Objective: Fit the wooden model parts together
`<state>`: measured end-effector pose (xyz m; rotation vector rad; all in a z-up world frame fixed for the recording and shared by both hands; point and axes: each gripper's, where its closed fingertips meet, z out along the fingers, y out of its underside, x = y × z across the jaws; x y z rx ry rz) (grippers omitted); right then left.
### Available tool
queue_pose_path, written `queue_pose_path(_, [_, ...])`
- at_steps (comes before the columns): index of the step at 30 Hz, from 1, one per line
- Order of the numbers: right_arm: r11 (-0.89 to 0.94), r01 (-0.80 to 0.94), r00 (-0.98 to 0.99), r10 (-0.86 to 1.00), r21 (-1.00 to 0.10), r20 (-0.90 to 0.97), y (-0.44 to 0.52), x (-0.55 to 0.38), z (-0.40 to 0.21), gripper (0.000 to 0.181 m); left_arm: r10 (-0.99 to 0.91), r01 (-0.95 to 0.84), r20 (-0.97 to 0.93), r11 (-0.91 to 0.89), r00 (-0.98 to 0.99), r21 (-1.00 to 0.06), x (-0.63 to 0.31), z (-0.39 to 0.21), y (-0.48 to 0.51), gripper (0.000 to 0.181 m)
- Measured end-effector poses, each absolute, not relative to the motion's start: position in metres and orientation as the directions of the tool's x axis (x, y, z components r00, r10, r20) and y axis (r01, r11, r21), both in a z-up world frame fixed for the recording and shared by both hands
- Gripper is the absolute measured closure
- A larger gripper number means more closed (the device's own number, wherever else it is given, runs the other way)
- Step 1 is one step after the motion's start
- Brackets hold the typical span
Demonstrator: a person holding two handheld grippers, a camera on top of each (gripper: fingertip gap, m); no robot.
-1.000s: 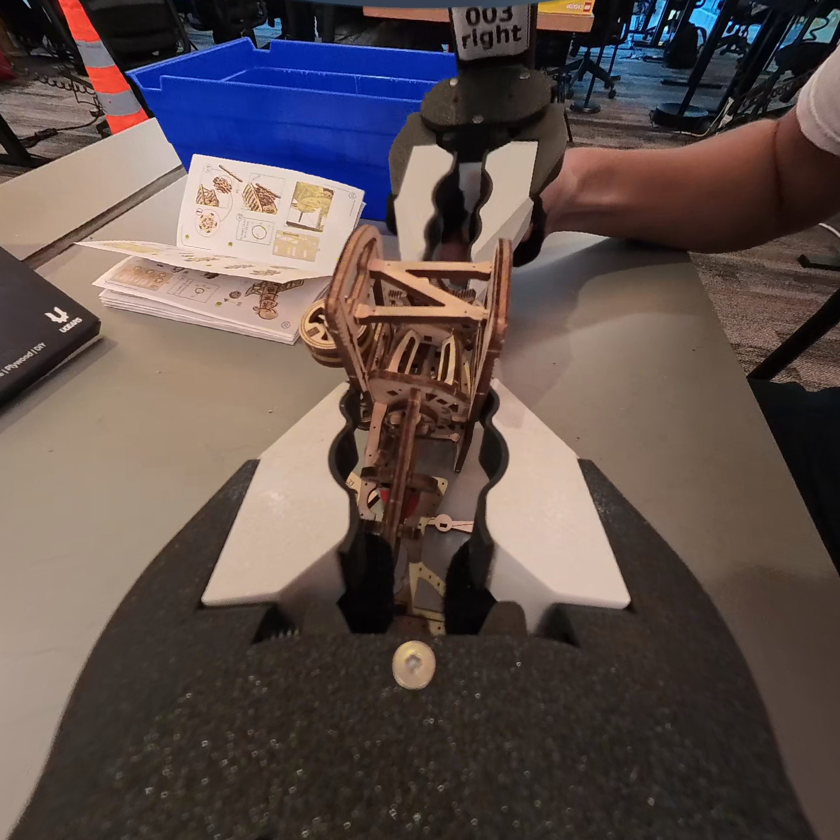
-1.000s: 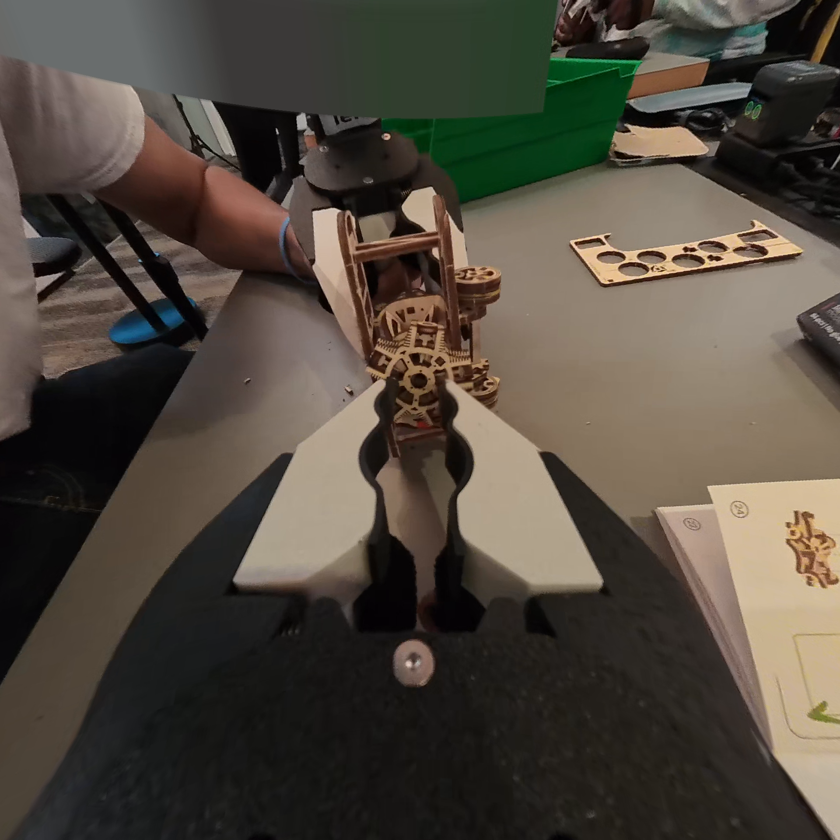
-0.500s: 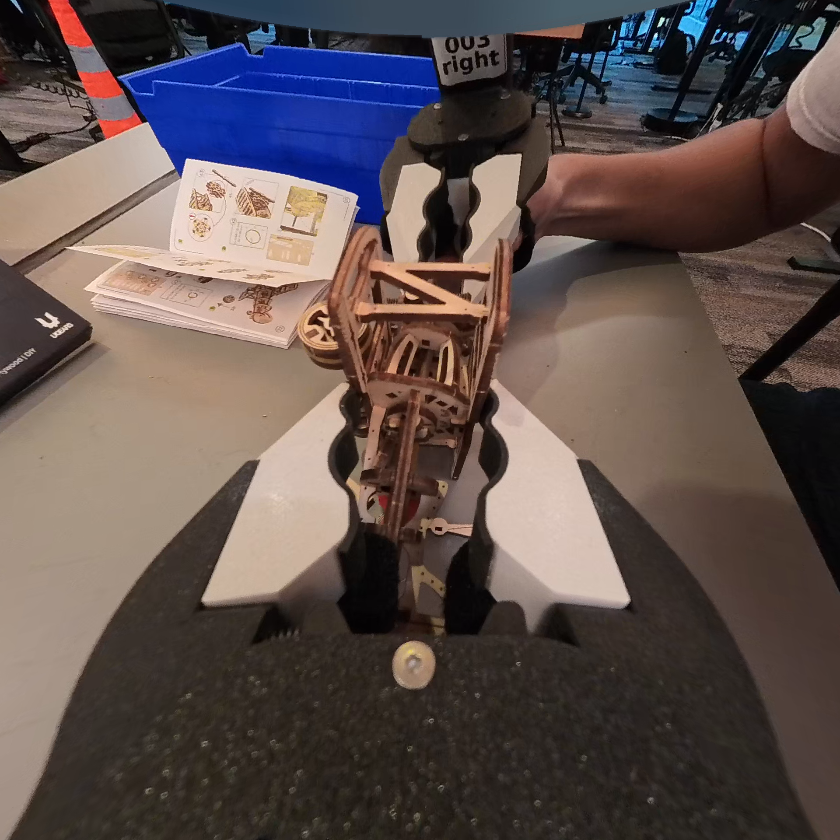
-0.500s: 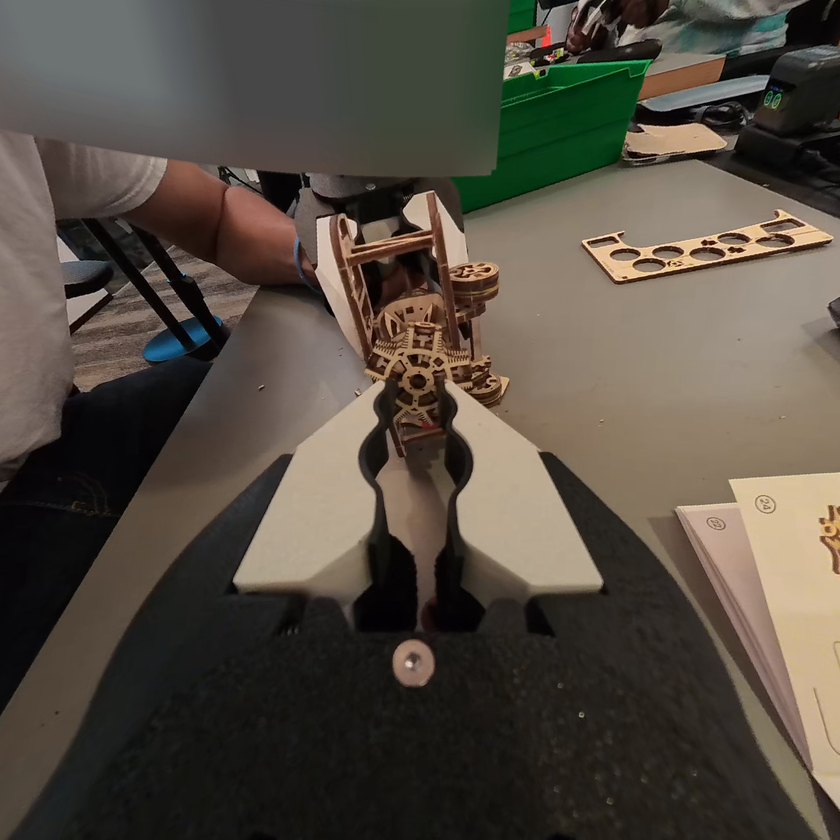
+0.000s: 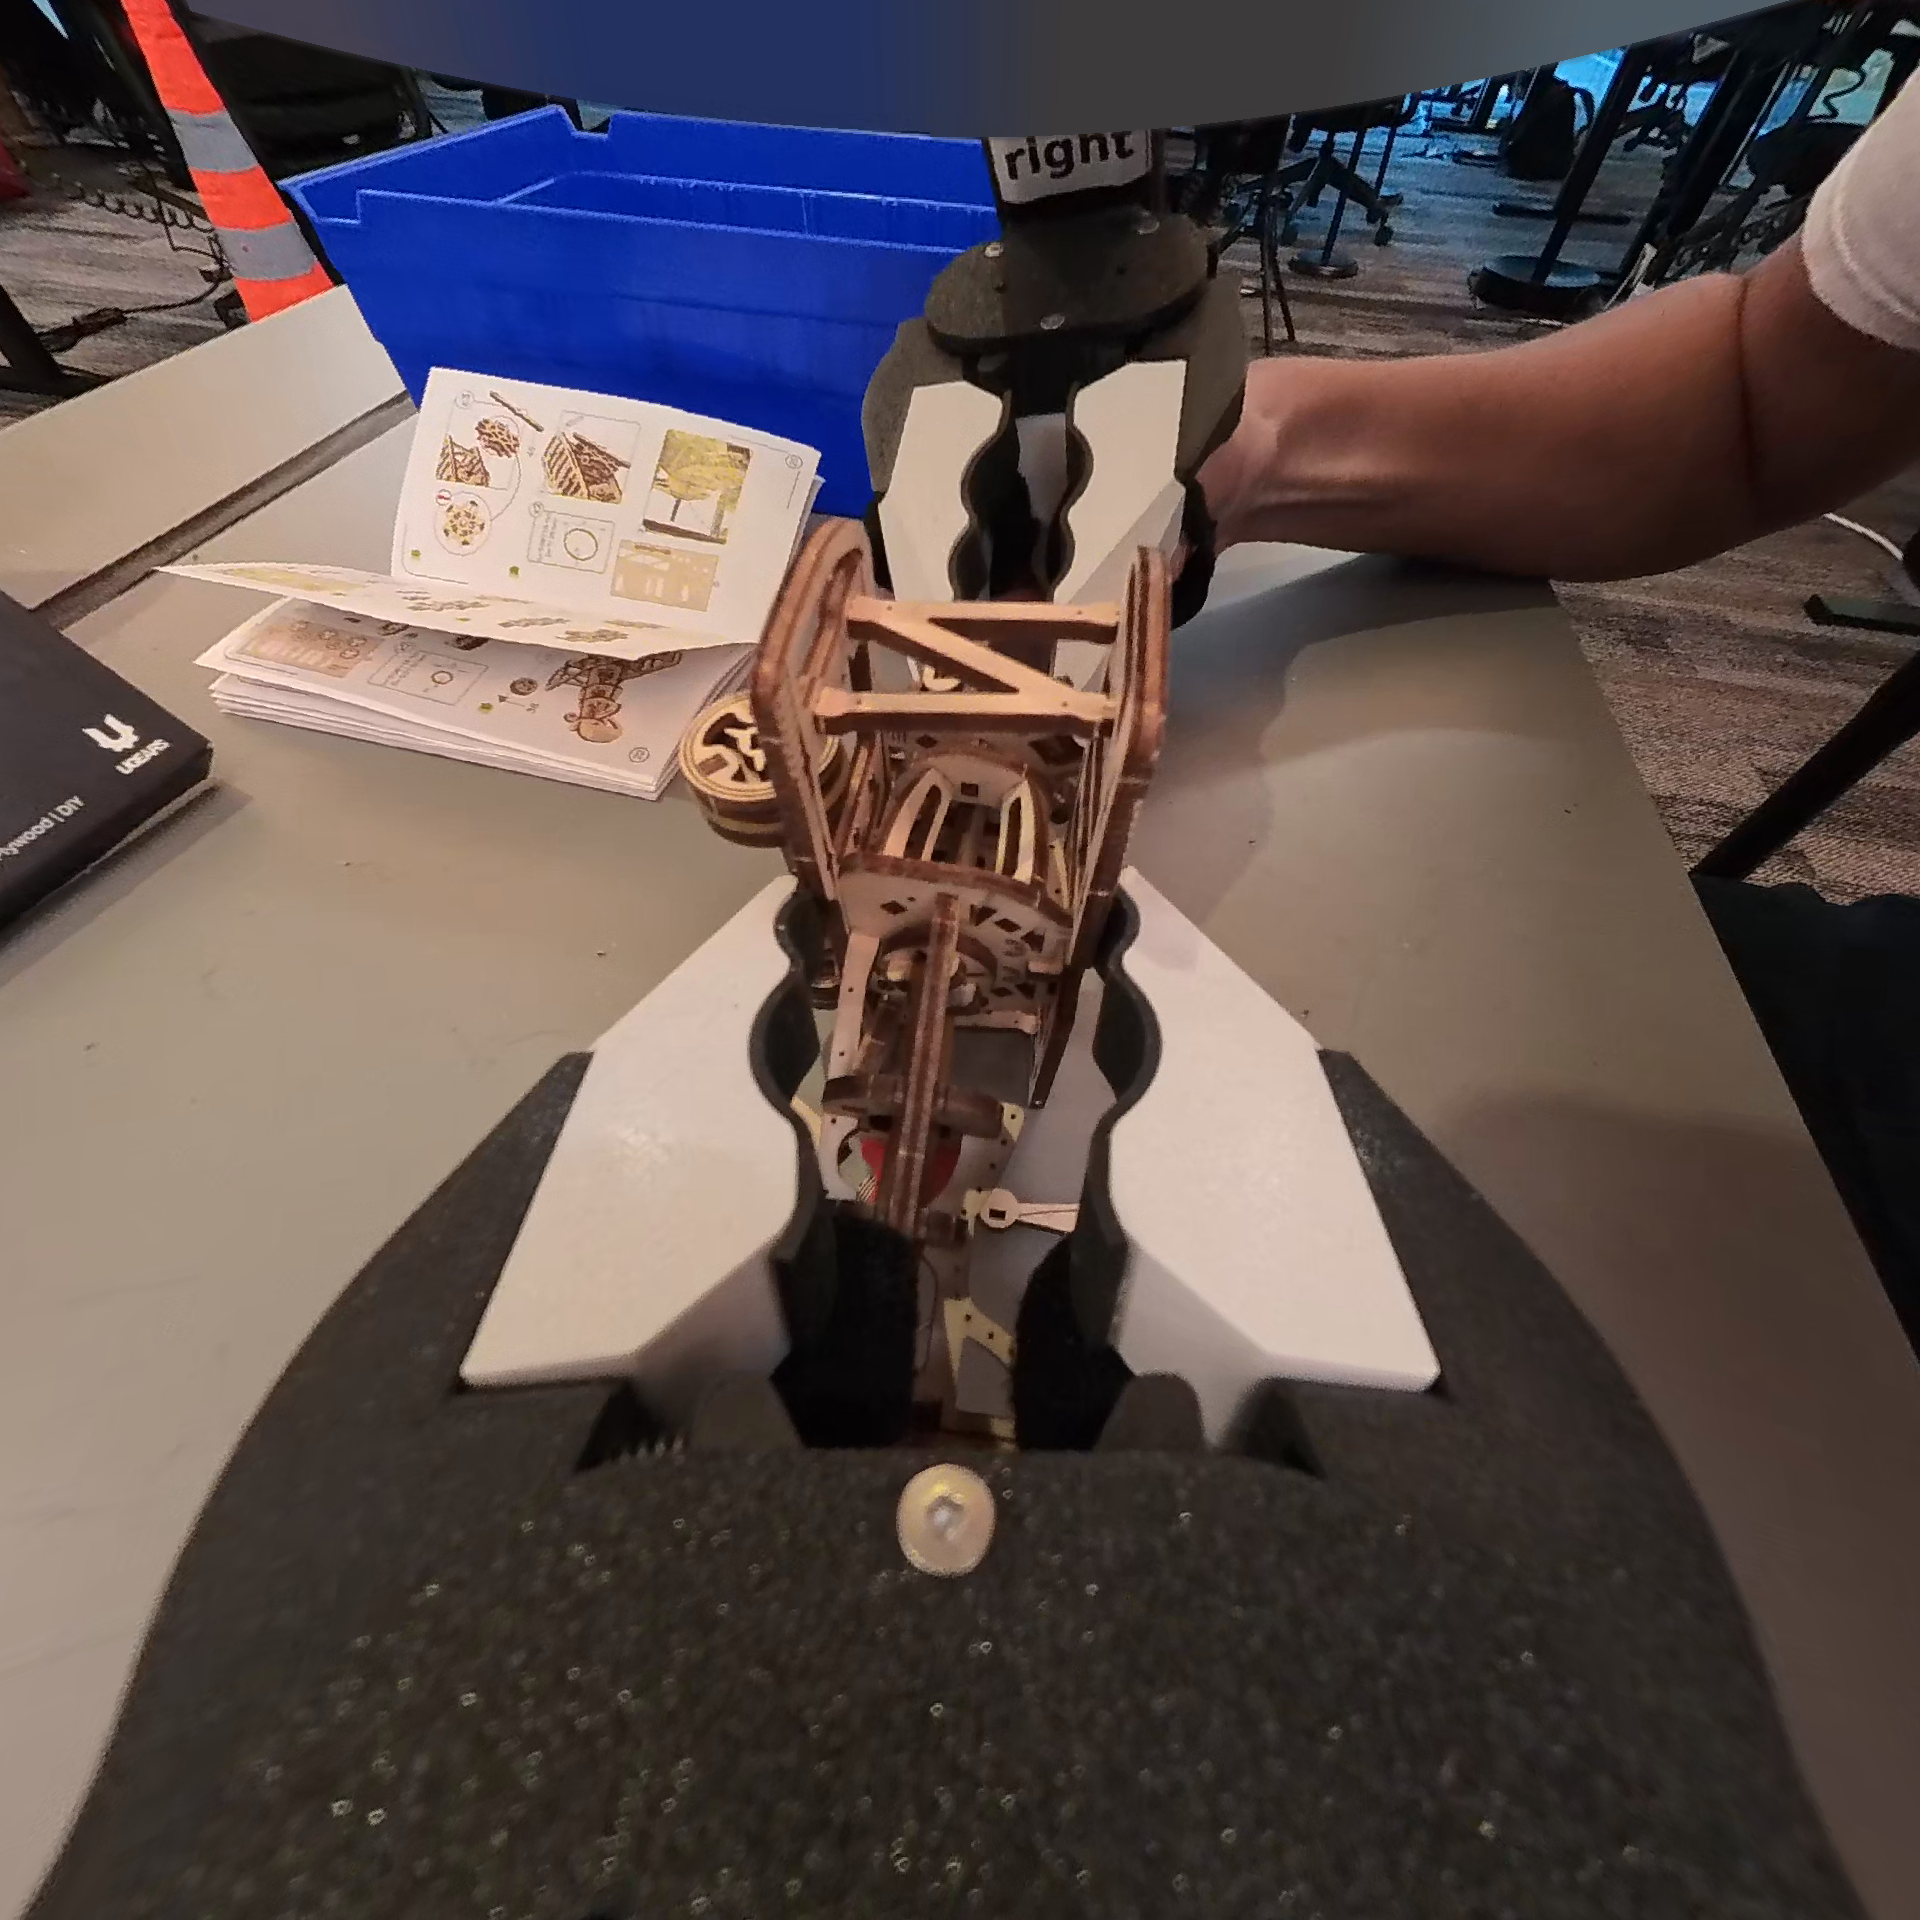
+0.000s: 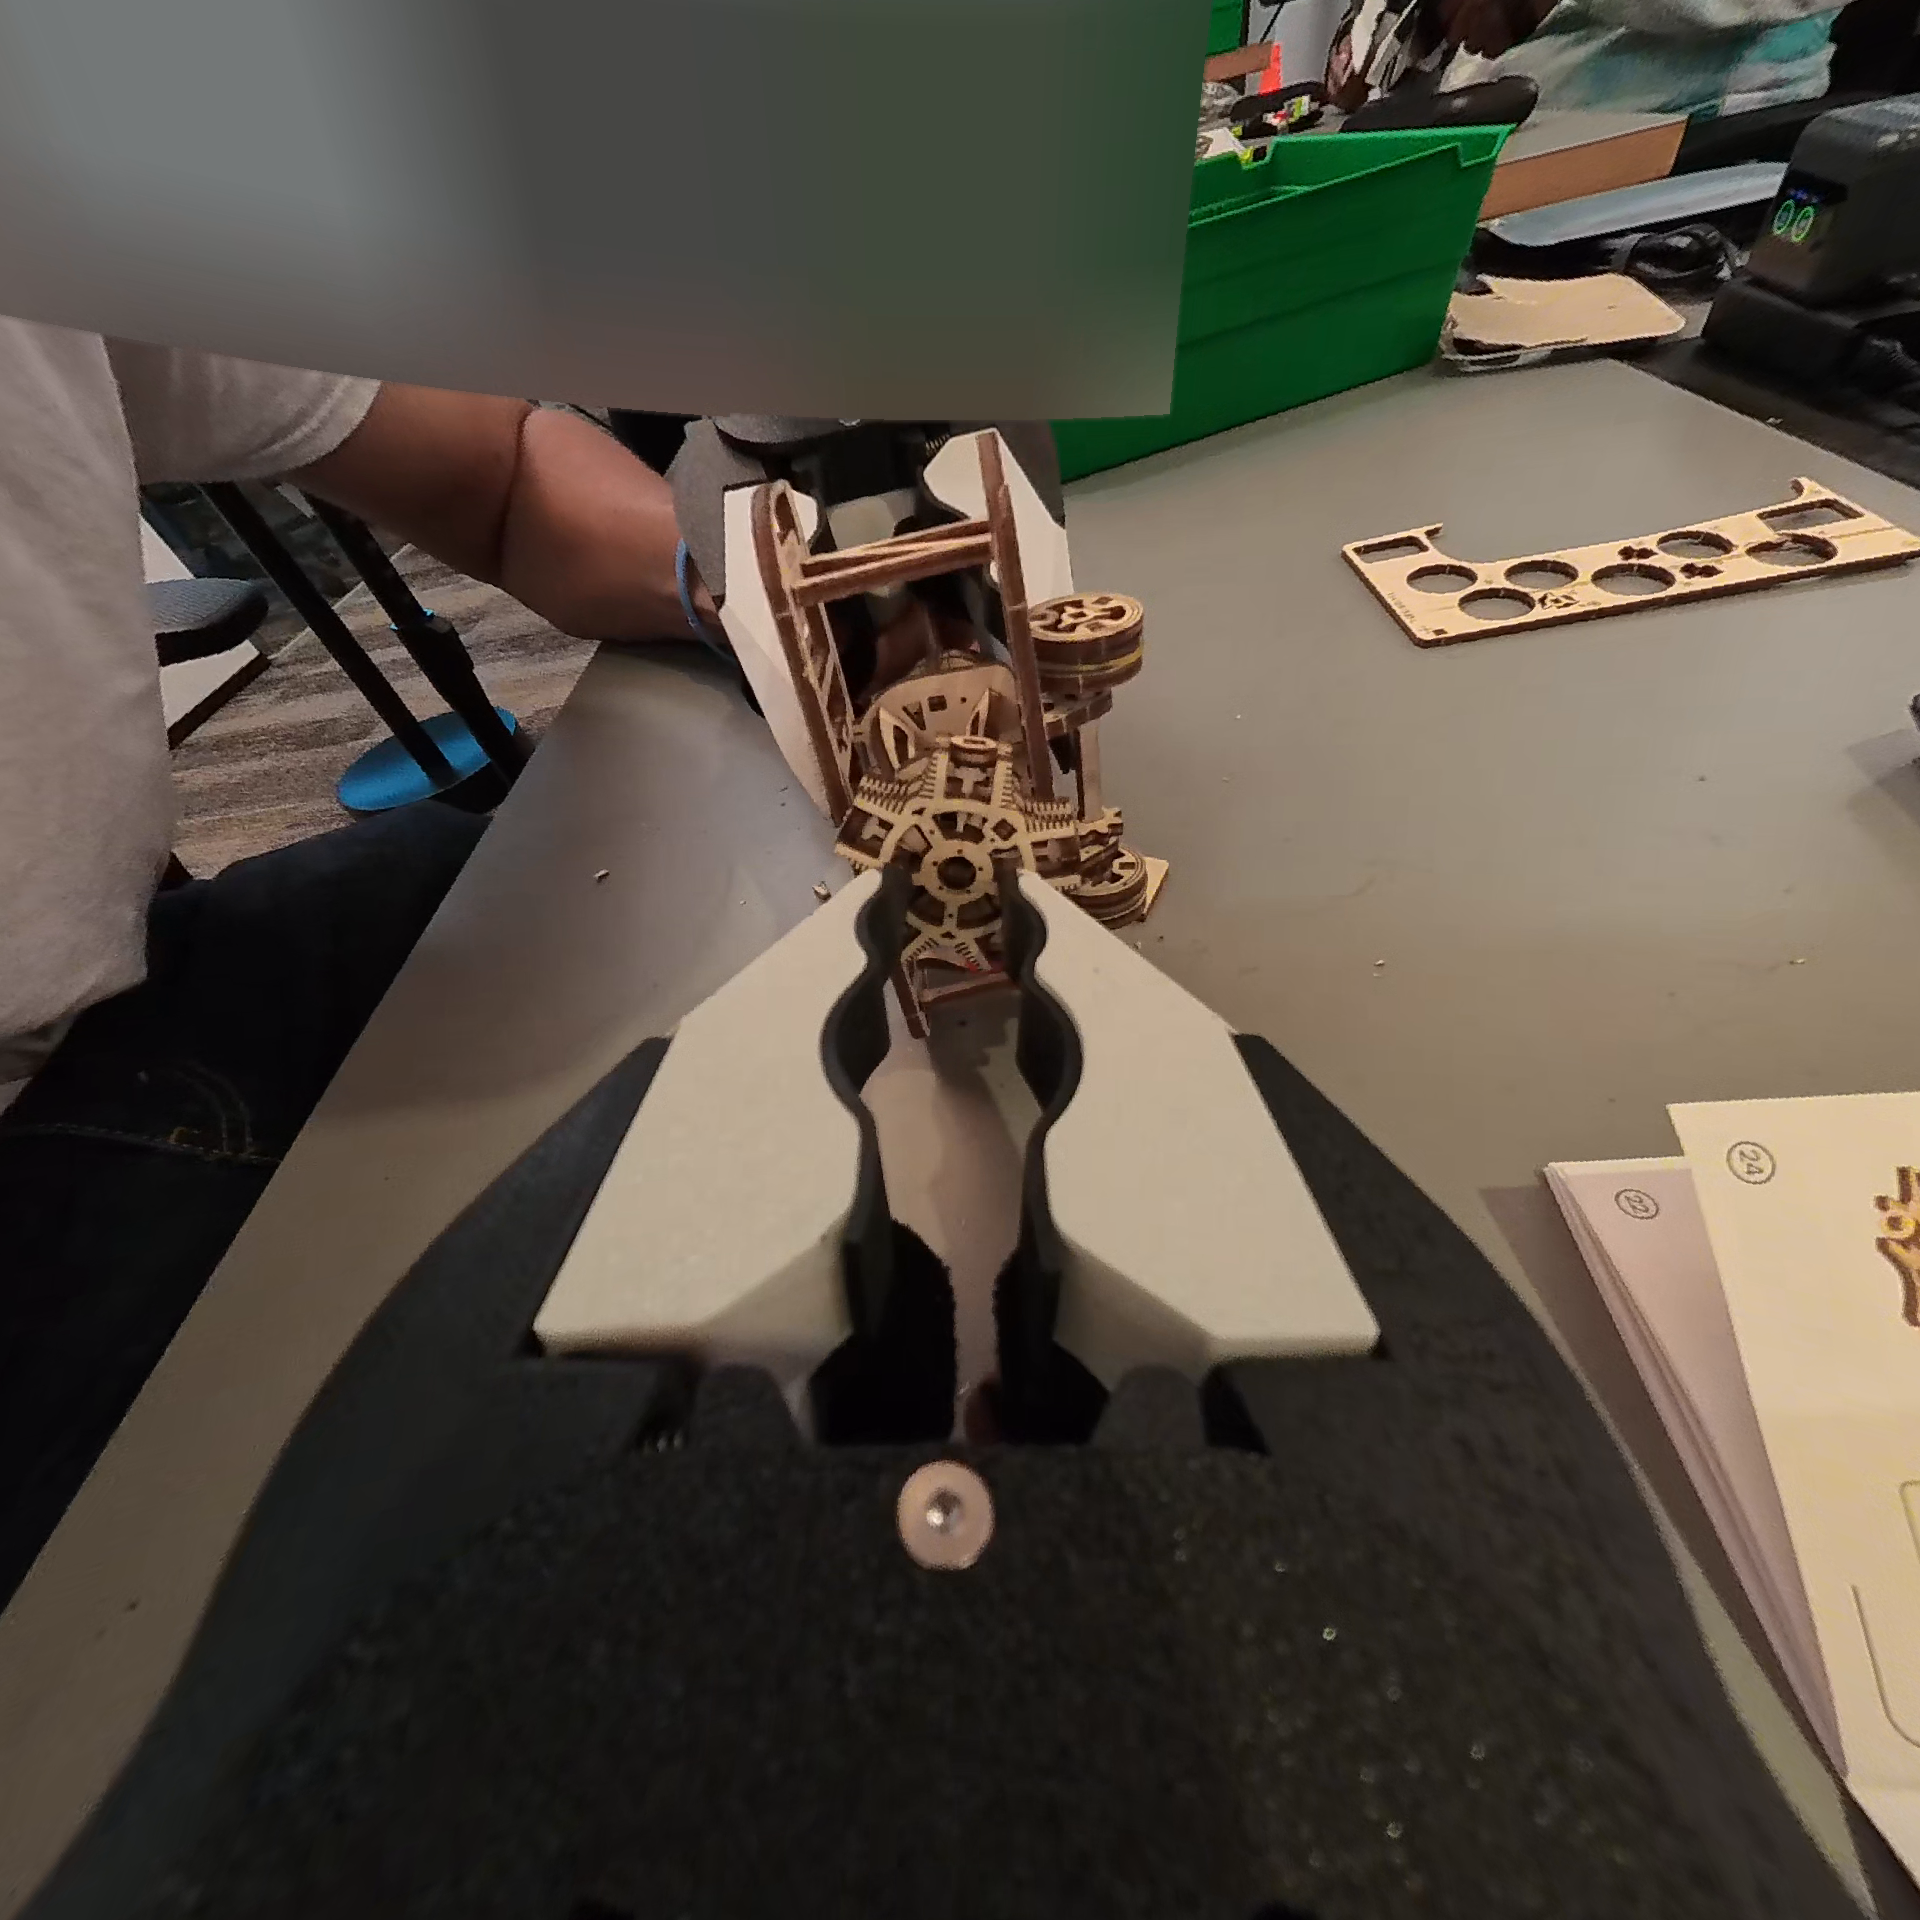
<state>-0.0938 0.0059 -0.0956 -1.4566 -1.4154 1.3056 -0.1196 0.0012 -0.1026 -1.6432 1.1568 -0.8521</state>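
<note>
The wooden model [image 5: 961, 831], an openwork frame with gears and wheels, rests on the grey table [image 5: 416, 987]. My left gripper [image 5: 961, 904] is shut on its rear body, with the frame sticking out past the fingertips. In the right wrist view the model's round, toothed front part [image 6: 956, 868] sits just beyond my right gripper [image 6: 951, 894]. That gripper stands partly open with a narrow gap, its tips flanking the model's lower front. It also shows from the front in the left wrist view [image 5: 1023, 499], behind the model.
An open instruction booklet [image 5: 582, 582] and a blue bin [image 5: 644, 270] lie behind the model. A black box [image 5: 73, 769] is at the left. A punched-out wooden sheet [image 6: 1631, 582] and a green bin [image 6: 1320, 281] are far right. A person's arm [image 5: 1507, 436] reaches in.
Both views have shifted slightly. The left gripper still holds the model and the right gripper's gap is the same. The model has not visibly moved.
</note>
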Motion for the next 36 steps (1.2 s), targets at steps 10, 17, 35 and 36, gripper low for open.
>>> queue_pose_path(10, [-0.112, 0.27, -0.145, 0.977, -0.956, -0.155, 0.0055, -0.0913, -0.096, 0.171, -0.947, -0.315, 0.023, -0.129, 0.32, -0.94, -0.117, -0.1026, 0.0, 0.132])
queue_pose_path(17, [-0.119, 0.245, -0.126, 0.98, -0.962, -0.153, 0.0084, -0.0869, -0.0917, 0.147, -0.949, -0.328, 0.028, -0.137, 0.315, -0.935, -0.1174, -0.1044, 0.0009, 0.132])
queue_pose_path(35, [-0.068, 0.248, -0.115, 0.988, -0.966, -0.099, 0.0032, -0.0914, -0.0945, 0.169, -0.95, -0.307, 0.038, -0.138, 0.309, -0.942, -0.1177, -0.1032, 0.0003, 0.132])
queue_pose_path(36, [-0.063, 0.246, -0.114, 0.989, -0.967, -0.094, 0.0027, -0.0915, -0.0945, 0.169, -0.951, -0.306, 0.04, -0.138, 0.306, -0.942, -0.1176, -0.1031, -0.0001, 0.132])
